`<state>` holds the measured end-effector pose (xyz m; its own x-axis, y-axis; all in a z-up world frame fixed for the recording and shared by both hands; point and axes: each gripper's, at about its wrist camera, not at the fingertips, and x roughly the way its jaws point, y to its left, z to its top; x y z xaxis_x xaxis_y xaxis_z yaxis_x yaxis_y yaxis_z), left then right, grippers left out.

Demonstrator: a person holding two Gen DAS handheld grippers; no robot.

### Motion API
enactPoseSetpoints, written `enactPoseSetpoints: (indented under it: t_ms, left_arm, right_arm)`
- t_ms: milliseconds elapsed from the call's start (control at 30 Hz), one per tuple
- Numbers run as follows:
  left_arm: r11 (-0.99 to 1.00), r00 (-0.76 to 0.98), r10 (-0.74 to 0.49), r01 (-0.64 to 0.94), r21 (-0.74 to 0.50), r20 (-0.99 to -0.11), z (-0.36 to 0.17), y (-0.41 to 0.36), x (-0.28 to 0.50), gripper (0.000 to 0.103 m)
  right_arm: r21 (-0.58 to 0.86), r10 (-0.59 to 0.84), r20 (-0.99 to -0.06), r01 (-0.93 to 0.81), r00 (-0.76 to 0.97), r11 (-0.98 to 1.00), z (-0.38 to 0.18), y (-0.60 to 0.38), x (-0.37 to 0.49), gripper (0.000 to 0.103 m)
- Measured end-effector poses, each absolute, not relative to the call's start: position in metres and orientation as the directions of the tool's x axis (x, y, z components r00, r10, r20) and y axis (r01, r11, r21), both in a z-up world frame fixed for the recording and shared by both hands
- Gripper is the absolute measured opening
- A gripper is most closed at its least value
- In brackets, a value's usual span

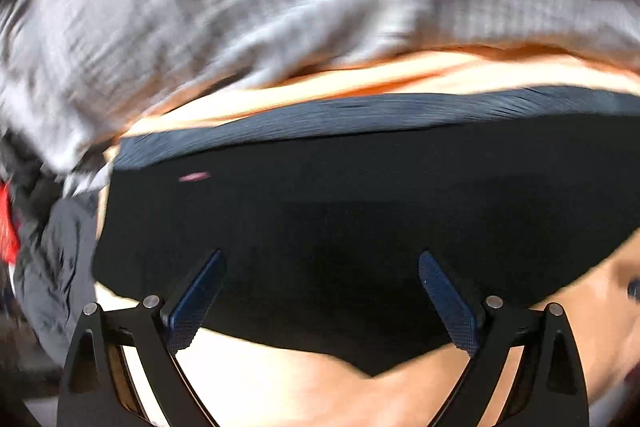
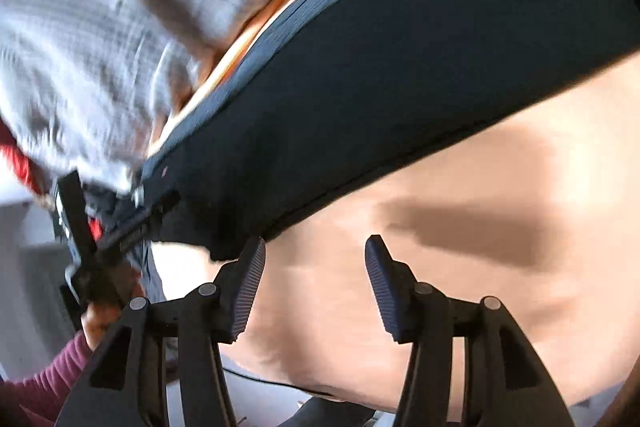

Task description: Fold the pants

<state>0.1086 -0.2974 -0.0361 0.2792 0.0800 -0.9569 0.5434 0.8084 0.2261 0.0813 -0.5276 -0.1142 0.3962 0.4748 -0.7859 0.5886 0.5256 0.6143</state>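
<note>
On the pale peach counter (image 2: 460,287), dark navy fabric pants (image 1: 320,227) are spread flat, just beside a crumpled grey checked cloth (image 1: 220,7), though blur softens its edges. Both the left hand-held gripper (image 1: 320,301) and the right hand-held gripper (image 2: 316,283) are held with fingers apart, nothing clamped.

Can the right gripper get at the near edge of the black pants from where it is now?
Probably yes. The right gripper is open and empty, and the black pants lie just ahead on the tan surface. Their hem almost meets the left finger, with nothing between.
</note>
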Motion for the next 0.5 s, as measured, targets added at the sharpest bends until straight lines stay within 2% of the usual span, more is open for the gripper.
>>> enactPoseSetpoints:
  t_ms: [200, 400, 467, 500]
  left_arm:
    - [0.736, 0.265, 0.027, 0.647, 0.199, -0.964, -0.036, -0.375, 0.071, 0.097]
    - [0.715, 0.230, 0.026, 0.676, 0.179, -0.973, -0.046, -0.428, 0.050, 0.097]
    - [0.711, 0.227, 0.037, 0.678, 0.185, -0.973, -0.050, -0.441, 0.045, 0.097]
    - [0.712, 0.222, 0.040, 0.678, 0.184, -0.974, -0.052, -0.447, 0.043, 0.097]
  right_arm:
    - [0.584, 0.386, -0.811, 0.654, 0.440, 0.481, -0.104, -0.595, 0.050, 0.056]
    - [0.546, 0.188, -0.829, 0.693, 0.526, 0.471, -0.091, -0.686, 0.055, 0.056]
    - [0.509, 0.131, -0.848, 0.719, 0.514, 0.473, -0.096, -0.717, 0.070, 0.043]
    - [0.496, 0.117, -0.854, 0.728, 0.506, 0.473, -0.100, -0.730, 0.079, 0.027]
